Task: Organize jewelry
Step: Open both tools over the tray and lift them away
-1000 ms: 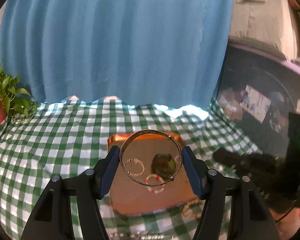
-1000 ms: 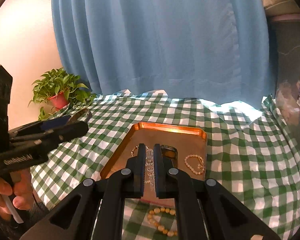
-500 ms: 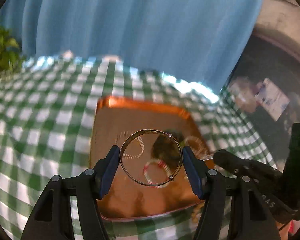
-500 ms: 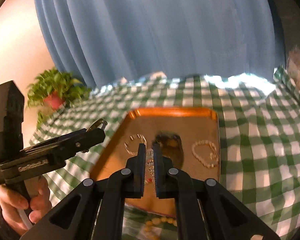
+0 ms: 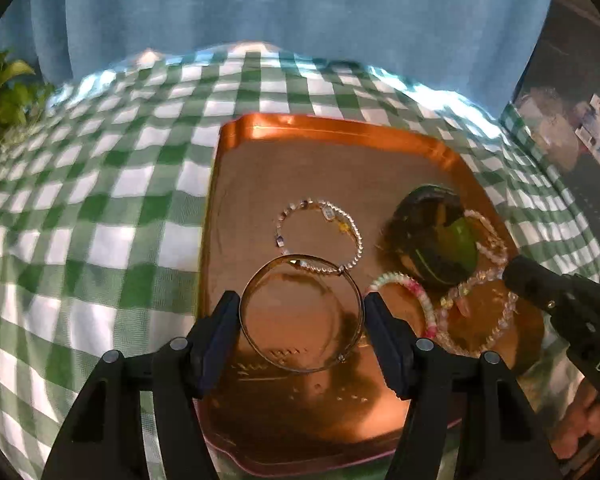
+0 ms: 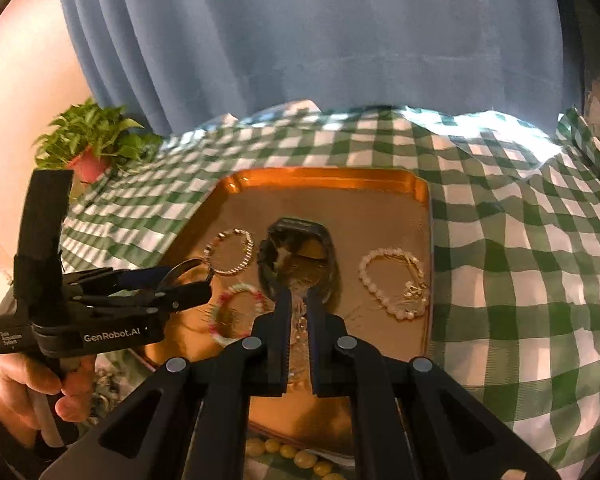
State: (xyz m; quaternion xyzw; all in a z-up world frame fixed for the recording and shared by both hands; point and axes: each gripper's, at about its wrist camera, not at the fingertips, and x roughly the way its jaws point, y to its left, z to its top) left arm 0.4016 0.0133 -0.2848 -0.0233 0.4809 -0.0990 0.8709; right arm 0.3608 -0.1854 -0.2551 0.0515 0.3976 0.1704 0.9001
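My left gripper (image 5: pixel 300 308) is shut on a thin gold bangle (image 5: pixel 300 264), held by its two sides just above the near half of a copper tray (image 5: pixel 332 124). In the tray lie a silver bead bracelet (image 5: pixel 320 236), a pink and white bead bracelet (image 5: pixel 414 300), a dark green bangle (image 5: pixel 436 236) and a pearl bracelet (image 6: pixel 392 284). My right gripper (image 6: pixel 299 300) is shut on a clear bead bracelet (image 6: pixel 299 320), low over the tray's near middle. From the left wrist view that clear loop (image 5: pixel 476 316) hangs at the right gripper's tip (image 5: pixel 516 276).
A green and white checked cloth (image 6: pixel 520 260) covers the table. A yellow bead bracelet (image 6: pixel 296 456) lies on the cloth before the tray's near rim. A potted plant (image 6: pixel 92 140) stands at the far left, with a blue curtain (image 6: pixel 300 40) behind. A hand (image 6: pixel 32 392) holds the left gripper (image 6: pixel 188 284).
Both grippers have come down and tipped toward the tray, which now fills more of each view. The bangle and the clear bracelet stay gripped as before.
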